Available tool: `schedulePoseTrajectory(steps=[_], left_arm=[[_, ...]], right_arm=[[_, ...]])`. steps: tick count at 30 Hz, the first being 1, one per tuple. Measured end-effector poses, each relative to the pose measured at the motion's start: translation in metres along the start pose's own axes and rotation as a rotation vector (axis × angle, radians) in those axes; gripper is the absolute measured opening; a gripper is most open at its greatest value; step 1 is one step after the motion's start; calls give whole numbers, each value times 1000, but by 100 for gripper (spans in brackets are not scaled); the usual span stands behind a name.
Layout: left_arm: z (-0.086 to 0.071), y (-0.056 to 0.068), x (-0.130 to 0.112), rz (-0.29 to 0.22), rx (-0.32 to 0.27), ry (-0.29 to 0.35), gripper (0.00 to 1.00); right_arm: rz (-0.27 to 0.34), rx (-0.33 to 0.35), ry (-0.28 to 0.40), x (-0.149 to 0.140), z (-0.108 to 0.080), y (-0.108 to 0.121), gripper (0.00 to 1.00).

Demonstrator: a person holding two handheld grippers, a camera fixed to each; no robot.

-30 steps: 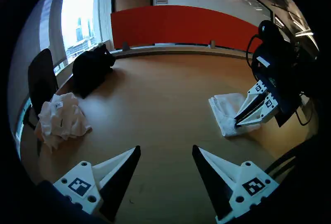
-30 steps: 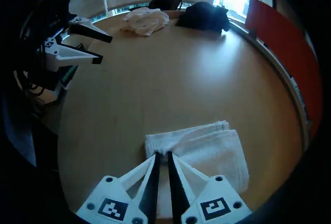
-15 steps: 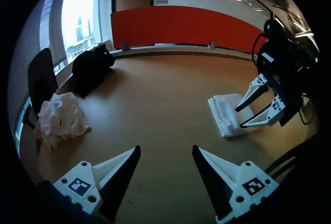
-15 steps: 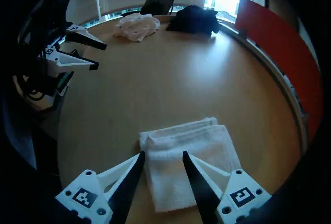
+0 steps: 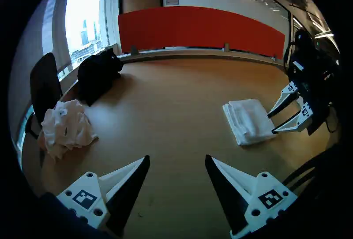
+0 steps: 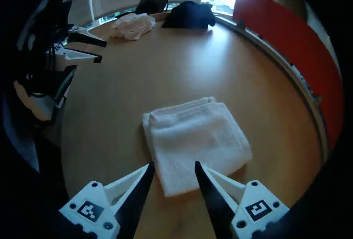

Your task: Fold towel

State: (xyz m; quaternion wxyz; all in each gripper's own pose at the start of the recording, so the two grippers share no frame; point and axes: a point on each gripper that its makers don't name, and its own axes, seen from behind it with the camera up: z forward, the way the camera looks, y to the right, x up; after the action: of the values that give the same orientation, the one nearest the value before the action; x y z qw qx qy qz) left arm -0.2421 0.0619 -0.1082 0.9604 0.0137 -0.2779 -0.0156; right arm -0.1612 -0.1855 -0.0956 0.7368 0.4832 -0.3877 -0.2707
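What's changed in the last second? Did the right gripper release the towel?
Yes. The right gripper was shut on the near corner of the towel, then opened its jaws and drew back; the towel lies folded and free. The left gripper stayed open; the crumpled cloth and black bag are unmoved.

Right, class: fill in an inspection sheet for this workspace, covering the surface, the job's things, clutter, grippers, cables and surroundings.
Surface: wooden table, one continuous top.
Job's things: white towel, folded flat on the table, held by neither gripper.
Clutter: crumpled white cloths; black bag; both at the table's far edge.
Grippers: left gripper open over bare wood; right gripper open, fingers at the towel's near edge.
Cables: thin dark cable looping beside the right gripper.
Surroundings: red wall panel, window, black chair.
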Motion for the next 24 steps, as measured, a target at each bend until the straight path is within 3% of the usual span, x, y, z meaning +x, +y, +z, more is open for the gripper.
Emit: schedulePoseTrajectory(steps=[11, 24], left_arm=[[-1, -1, 1, 5, -1, 2, 92], [0, -2, 0, 2, -3, 2, 92]], right_arm=[[41, -31, -18, -25, -11, 3, 70], [96, -35, -46, -49, -3, -13, 69]])
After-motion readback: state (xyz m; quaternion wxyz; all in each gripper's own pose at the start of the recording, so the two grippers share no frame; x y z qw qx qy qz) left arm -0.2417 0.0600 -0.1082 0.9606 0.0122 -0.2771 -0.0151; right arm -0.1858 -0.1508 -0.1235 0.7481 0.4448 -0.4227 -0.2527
